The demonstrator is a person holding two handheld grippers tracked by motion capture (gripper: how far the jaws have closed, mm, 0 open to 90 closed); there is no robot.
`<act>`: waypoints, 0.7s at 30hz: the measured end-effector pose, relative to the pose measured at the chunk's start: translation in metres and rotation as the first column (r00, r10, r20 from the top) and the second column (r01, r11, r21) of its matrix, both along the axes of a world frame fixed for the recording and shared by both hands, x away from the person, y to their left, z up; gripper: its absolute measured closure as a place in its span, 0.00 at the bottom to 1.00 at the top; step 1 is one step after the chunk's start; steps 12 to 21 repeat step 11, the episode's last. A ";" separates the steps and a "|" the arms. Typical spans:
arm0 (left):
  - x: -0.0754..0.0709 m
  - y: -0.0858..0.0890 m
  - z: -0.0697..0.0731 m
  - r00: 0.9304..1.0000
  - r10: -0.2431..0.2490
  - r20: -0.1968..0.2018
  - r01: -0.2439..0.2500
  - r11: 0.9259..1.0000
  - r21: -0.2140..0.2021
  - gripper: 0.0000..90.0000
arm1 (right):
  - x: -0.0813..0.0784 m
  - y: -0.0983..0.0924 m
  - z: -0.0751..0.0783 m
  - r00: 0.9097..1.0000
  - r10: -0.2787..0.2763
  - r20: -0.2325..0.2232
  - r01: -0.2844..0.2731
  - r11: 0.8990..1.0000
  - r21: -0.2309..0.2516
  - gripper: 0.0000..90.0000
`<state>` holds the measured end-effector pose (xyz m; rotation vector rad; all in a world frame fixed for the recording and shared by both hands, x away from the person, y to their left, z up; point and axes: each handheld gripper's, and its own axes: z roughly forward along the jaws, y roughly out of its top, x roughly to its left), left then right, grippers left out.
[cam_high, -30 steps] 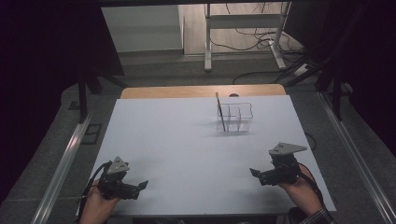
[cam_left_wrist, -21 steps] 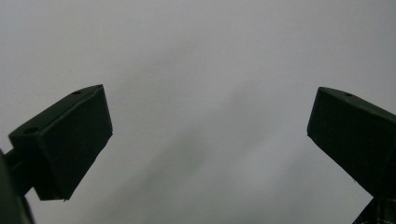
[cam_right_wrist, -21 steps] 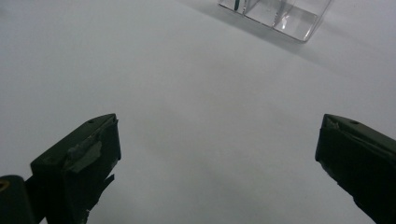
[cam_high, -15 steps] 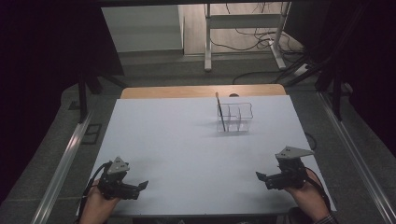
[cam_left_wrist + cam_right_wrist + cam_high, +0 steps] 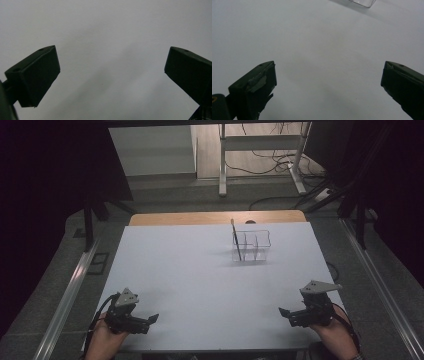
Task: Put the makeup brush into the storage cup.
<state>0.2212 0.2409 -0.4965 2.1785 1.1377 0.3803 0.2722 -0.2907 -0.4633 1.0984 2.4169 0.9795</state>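
Note:
A clear plastic organiser [image 5: 251,246] with several compartments stands at the far right-centre of the white table [image 5: 200,270]; a thin dark stick [image 5: 236,240] leans upright in its left compartment. One corner of the organiser [image 5: 362,2] appears at the top of the right gripper view. My left gripper [image 5: 150,321] rests near the front left edge, open, its jaws wide apart over bare table [image 5: 112,72]. My right gripper [image 5: 286,314] lies near the front right edge, also open with nothing between its jaws [image 5: 328,80].
Beyond the table's wooden far edge [image 5: 215,217] is a grey floor with a white desk frame [image 5: 260,155] and cables. Metal rails [image 5: 70,295] run along both sides of the table.
The right gripper has drawn back toward the front edge and slightly right. The left gripper has stayed nearly still.

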 end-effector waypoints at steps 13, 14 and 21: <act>0.000 -0.001 0.000 1.000 0.001 0.001 -0.001 1.000 -0.003 0.01 | -0.001 -0.002 0.000 1.000 -0.008 -0.002 0.008 1.000 0.000 0.01; 0.000 -0.001 0.000 1.000 0.001 0.001 -0.001 1.000 -0.003 0.01 | -0.001 -0.002 0.000 1.000 -0.008 -0.002 0.008 1.000 0.000 0.01; 0.000 -0.001 0.000 1.000 0.001 0.001 -0.001 1.000 -0.003 0.01 | -0.001 -0.002 0.000 1.000 -0.008 -0.002 0.008 1.000 0.000 0.01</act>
